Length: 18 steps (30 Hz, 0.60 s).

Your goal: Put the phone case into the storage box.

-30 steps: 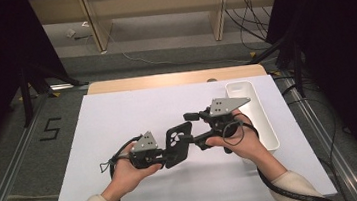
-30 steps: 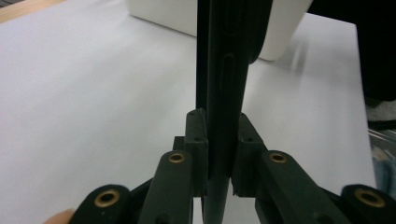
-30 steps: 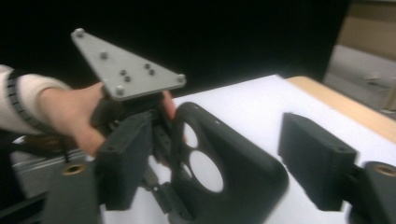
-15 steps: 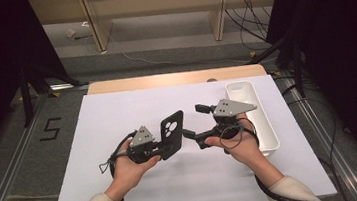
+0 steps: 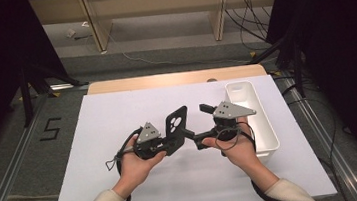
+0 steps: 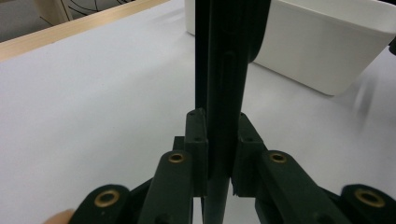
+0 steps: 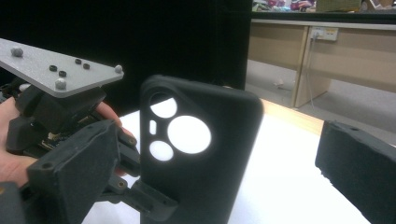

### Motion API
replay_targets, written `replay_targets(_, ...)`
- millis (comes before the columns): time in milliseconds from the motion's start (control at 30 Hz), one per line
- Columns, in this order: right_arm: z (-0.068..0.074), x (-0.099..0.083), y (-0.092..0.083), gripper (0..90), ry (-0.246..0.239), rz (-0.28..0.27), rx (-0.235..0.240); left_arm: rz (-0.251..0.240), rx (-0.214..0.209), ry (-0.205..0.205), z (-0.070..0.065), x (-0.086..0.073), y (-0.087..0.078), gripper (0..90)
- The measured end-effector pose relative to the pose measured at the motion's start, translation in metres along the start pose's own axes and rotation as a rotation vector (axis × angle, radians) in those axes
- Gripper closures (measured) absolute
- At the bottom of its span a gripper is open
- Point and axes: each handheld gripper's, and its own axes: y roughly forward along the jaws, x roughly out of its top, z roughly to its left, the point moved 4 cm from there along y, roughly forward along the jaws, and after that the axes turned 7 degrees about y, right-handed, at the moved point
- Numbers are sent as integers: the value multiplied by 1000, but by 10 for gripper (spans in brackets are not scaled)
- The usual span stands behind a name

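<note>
My left tool [image 5: 168, 141] clamped on a matte black phone case [image 5: 176, 126] with round camera cutouts, my right tool [image 5: 204, 125] just opened wide, empty, glossy white rectangular bin [image 5: 261, 122] right, white table [image 5: 118, 117].

White tray [image 5: 259, 122] on white table [image 5: 118, 117]

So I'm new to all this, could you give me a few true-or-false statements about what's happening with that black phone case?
1. The left gripper is clamped on the black phone case. True.
2. The right gripper grips the case too. False: its jaws have just been opening and stand apart, off the case.
3. The case lies flat on the white table. False: it is held up on edge.
4. The case has round camera cut-outs. True.
5. The white bin sits by the left hand. False: it's beside the right hand.
</note>
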Motion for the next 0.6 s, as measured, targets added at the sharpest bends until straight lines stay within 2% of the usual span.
replay_targets(200,1,-3,3,4,14,-1,-26,8,-18,2,-4,2,6,794)
replay_targets(600,-2,-5,6,4,40,-14,-88,10,-26,15,-11,6,13,795)
